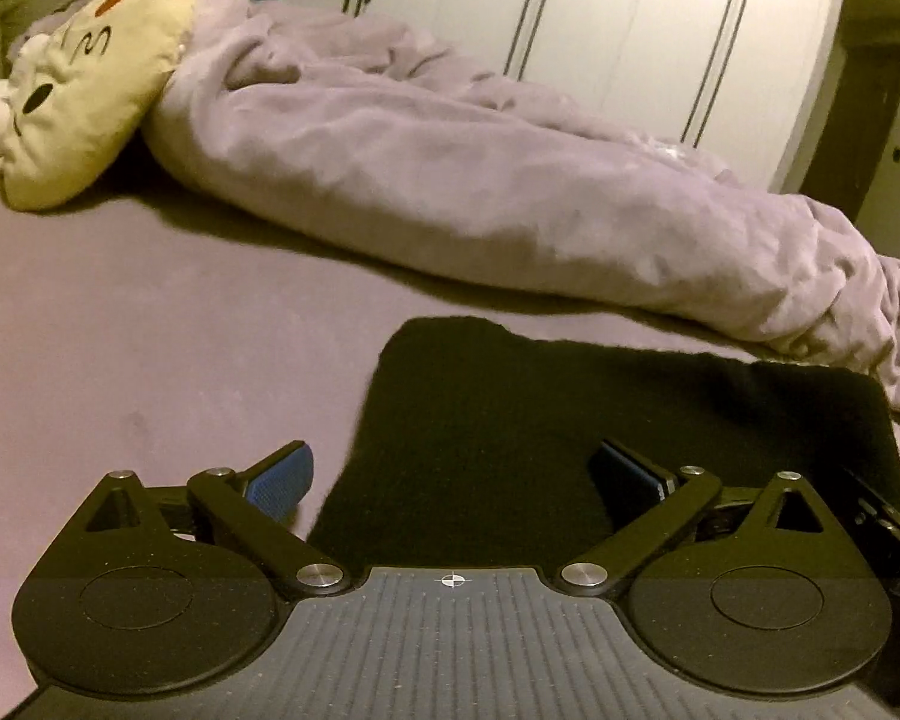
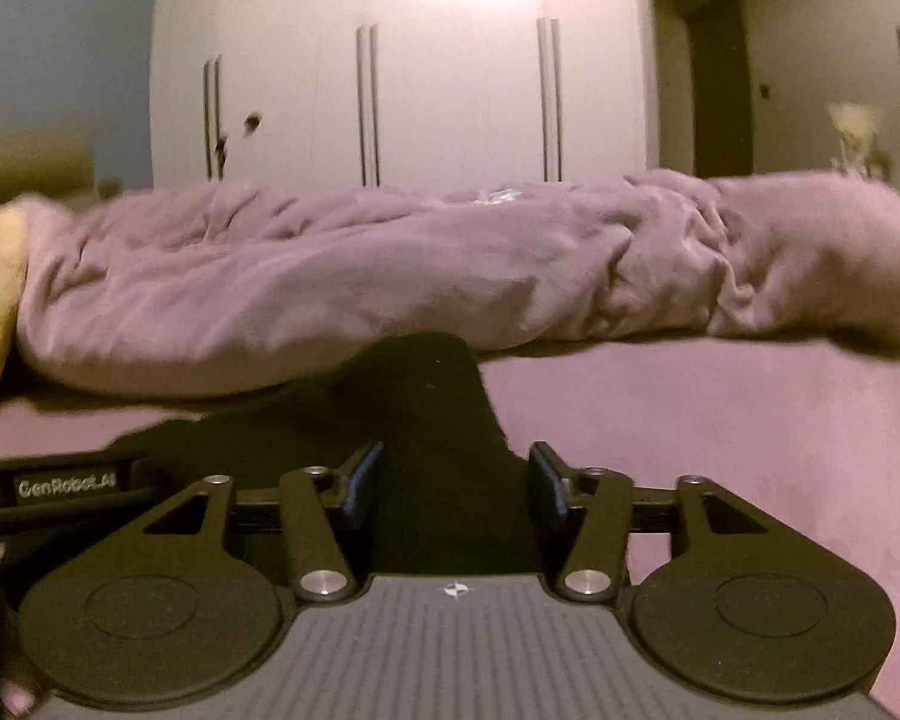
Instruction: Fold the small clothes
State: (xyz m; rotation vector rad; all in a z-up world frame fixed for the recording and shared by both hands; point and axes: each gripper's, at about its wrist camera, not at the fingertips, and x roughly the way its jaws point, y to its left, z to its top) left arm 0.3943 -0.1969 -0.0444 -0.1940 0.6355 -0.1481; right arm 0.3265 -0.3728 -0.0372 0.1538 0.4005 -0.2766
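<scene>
A black garment (image 1: 600,432) lies flat on the bed (image 1: 150,348), just in front of a rumpled lilac duvet (image 1: 450,180). In the left wrist view its long axis runs left to right, with a raised hump at its far left corner. The left gripper (image 1: 453,474) hovers low over its near left edge, jaws wide, one pad over the sheet and one over the cloth. The right gripper (image 2: 453,489) has its jaws partly open astride a narrow part of the garment (image 2: 426,420). A cream plush pillow (image 1: 90,90) leans against the duvet.

You see a white wardrobe (image 2: 402,90) behind the rumpled purple blanket (image 2: 390,276); a cream pillow (image 1: 90,84) lies beside it.
</scene>
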